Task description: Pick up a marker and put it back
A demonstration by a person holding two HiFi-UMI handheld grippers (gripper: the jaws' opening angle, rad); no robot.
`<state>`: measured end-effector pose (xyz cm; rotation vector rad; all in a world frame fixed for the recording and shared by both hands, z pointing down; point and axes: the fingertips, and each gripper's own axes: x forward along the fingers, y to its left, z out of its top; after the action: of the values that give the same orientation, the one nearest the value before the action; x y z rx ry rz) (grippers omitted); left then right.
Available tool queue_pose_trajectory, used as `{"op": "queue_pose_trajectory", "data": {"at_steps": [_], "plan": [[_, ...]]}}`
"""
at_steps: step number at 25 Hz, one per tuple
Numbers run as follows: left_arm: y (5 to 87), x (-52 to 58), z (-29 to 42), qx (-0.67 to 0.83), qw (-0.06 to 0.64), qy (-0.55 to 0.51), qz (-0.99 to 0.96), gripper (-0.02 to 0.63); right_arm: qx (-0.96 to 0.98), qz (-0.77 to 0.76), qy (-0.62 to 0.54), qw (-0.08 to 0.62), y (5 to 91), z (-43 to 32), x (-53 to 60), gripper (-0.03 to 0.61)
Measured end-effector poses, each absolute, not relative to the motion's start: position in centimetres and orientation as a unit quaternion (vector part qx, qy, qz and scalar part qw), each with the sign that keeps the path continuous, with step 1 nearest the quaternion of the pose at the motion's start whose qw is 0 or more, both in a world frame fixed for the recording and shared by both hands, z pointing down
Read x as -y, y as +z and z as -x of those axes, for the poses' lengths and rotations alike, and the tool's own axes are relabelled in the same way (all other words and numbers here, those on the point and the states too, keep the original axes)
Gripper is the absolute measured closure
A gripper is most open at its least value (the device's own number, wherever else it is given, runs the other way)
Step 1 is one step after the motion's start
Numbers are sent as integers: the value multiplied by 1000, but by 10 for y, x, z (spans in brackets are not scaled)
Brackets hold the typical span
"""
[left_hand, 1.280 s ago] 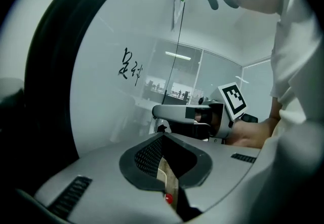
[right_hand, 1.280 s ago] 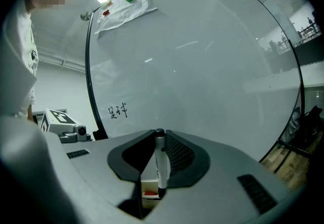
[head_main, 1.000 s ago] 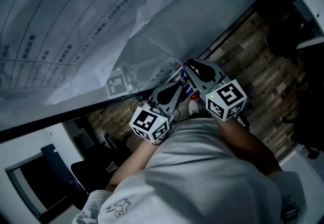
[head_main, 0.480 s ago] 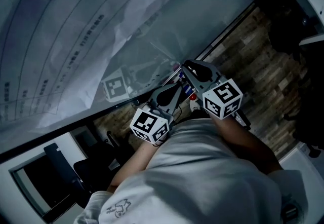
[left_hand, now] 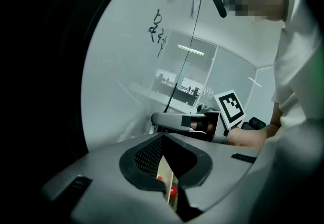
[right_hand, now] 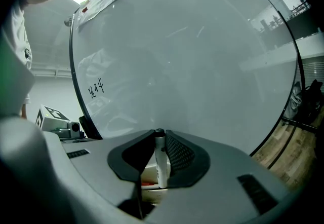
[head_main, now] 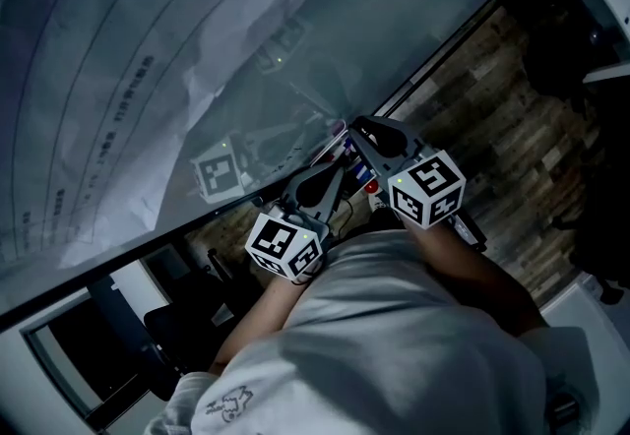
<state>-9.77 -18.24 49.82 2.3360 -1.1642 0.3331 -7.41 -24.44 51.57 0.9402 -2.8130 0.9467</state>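
In the right gripper view a white marker (right_hand: 160, 162) with a black cap stands upright between the jaws, and my right gripper (right_hand: 159, 134) is shut on it. Below it lies the whiteboard tray (right_hand: 152, 187) with a red-capped marker. My left gripper (left_hand: 163, 139) has its tips together with nothing between them; under it I see red marker caps (left_hand: 172, 191) in the tray. In the head view both grippers hang side by side over the tray's markers (head_main: 359, 170), the left gripper (head_main: 317, 189) beside the right gripper (head_main: 379, 140).
The whiteboard (right_hand: 192, 56) fills the space ahead, with small black handwriting (right_hand: 96, 87) at its left. Printed paper sheets (head_main: 118, 79) hang on the board. A wood-pattern floor (head_main: 512, 148) lies to the right. A person's white shirt (head_main: 413, 344) fills the lower head view.
Both grippers have drifted slightly to the left in the head view, and the camera has shifted over the board. The grip on the marker looks the same.
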Motion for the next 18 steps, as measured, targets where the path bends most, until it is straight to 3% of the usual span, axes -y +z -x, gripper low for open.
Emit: {"op": "queue_pose_trajectory", "data": {"at_steps": [18], "plan": [[502, 180, 98, 437, 256, 122, -853, 609, 900, -295, 322, 19, 531, 74, 243, 505]]}}
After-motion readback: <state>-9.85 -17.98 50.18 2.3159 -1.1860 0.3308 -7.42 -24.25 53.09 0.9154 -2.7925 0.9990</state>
